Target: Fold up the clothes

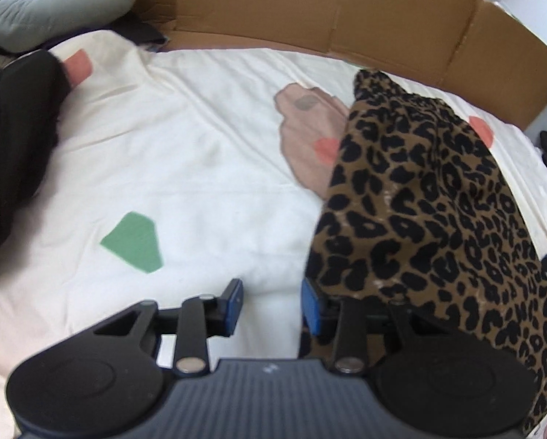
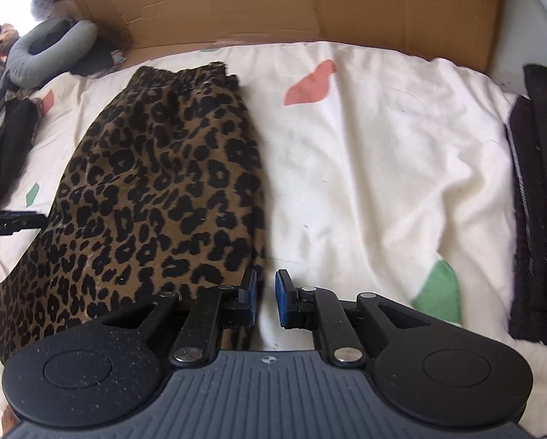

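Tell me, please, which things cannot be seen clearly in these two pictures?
- Leopard garment: in the left view, its near hem is hidden behind the left hand-held gripper, and its right side is cut by the frame edge.
- Black clothes: blurred in the left view and cut by the left edge.
- Right hand-held gripper: whether its left finger touches the garment cannot be told.
- Black stack: cut by the right edge in the right view.

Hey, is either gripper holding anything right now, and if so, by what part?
Nothing is held. Both the left gripper and right gripper are open beside the near end of the leopard-print fabric garment.
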### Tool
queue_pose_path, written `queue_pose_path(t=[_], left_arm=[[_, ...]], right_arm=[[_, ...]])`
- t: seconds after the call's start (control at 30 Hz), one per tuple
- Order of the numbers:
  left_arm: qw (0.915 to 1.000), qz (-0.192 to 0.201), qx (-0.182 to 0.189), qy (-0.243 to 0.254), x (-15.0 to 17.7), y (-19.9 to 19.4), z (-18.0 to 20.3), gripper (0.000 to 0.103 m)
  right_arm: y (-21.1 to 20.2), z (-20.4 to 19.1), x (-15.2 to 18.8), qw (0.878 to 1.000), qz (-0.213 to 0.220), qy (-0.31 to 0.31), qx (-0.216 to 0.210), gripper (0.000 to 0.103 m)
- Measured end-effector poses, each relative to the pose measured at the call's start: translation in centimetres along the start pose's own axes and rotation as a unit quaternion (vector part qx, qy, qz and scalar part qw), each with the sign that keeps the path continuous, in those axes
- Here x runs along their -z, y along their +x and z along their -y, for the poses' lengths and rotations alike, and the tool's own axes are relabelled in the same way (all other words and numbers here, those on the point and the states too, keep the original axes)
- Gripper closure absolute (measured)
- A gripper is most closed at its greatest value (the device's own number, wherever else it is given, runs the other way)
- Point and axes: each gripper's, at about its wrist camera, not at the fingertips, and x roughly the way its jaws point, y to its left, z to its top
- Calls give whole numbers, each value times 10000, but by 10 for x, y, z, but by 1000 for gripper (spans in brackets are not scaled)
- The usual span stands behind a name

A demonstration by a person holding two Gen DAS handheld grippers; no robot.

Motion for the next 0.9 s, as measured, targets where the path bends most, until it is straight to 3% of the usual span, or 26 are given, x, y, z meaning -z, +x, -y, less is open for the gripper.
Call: queue_pose_path(t=[0.23, 0.43, 0.7, 0.9], left_arm=[[9999, -28, -97, -107, 3, -22, -17, 66], [9995, -131, -236, -154, 13, -40, -38, 66], [9986, -267, -414, -214, 28, -66, -66, 65], [9981, -435, -342, -267, 47, -82, -76, 59]], right_arm=[[-17, 9, 8, 9995, -16, 271, -172, 85], [-32, 16, 15, 9982, -37, 480, -354, 71], [-47, 18, 31, 9964, -203, 526, -641, 71], [-47, 17, 46, 9947, -444, 529, -768, 71]])
